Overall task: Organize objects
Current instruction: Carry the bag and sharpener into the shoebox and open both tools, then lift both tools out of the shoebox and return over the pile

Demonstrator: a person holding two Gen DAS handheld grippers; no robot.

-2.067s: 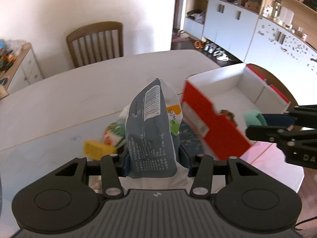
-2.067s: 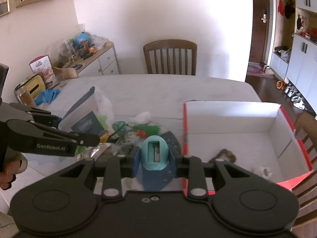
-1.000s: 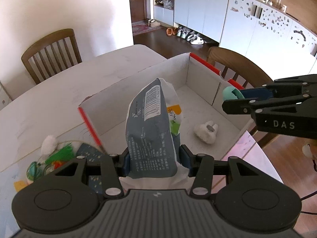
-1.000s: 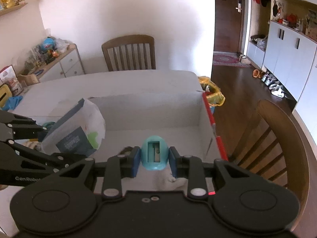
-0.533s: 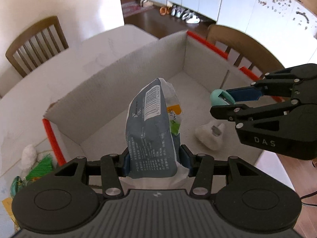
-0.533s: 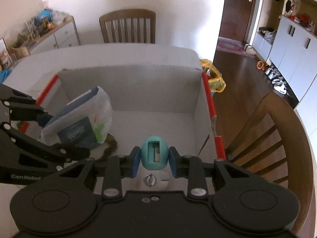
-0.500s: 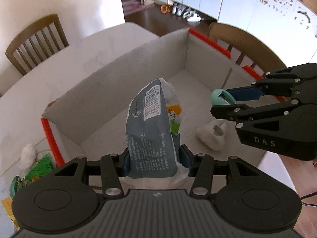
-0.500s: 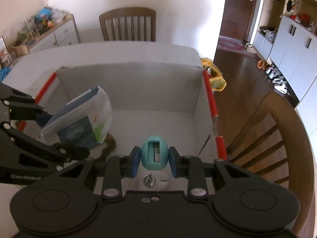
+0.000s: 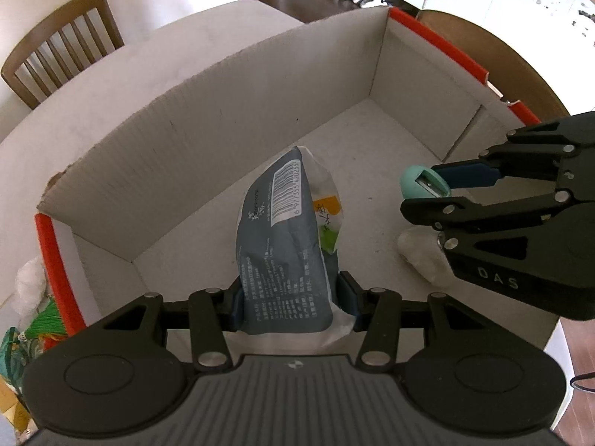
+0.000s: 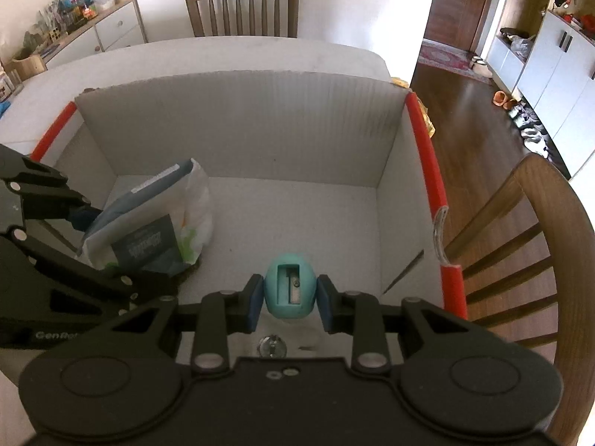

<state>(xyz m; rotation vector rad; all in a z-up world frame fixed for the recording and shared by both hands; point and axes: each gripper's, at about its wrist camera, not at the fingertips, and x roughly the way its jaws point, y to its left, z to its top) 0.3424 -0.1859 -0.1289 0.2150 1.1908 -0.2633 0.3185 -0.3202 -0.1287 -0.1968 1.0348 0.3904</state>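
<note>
Inside the white corrugated cardboard box with red rims (image 9: 208,119), the left hand-held gripper (image 9: 290,297) clamped a grey-blue and white plastic snack bag (image 9: 286,245) at the left. Right of it, the right hand-held gripper (image 10: 286,301) pinched a teal egg-shaped pencil sharpener (image 10: 289,285) above the box floor.

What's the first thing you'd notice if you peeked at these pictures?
A big white box with red edges fills the table. Over it, the left gripper holds a grey-and-white snack bag, and the right gripper pinches a teal egg-shaped pencil sharpener.
</note>
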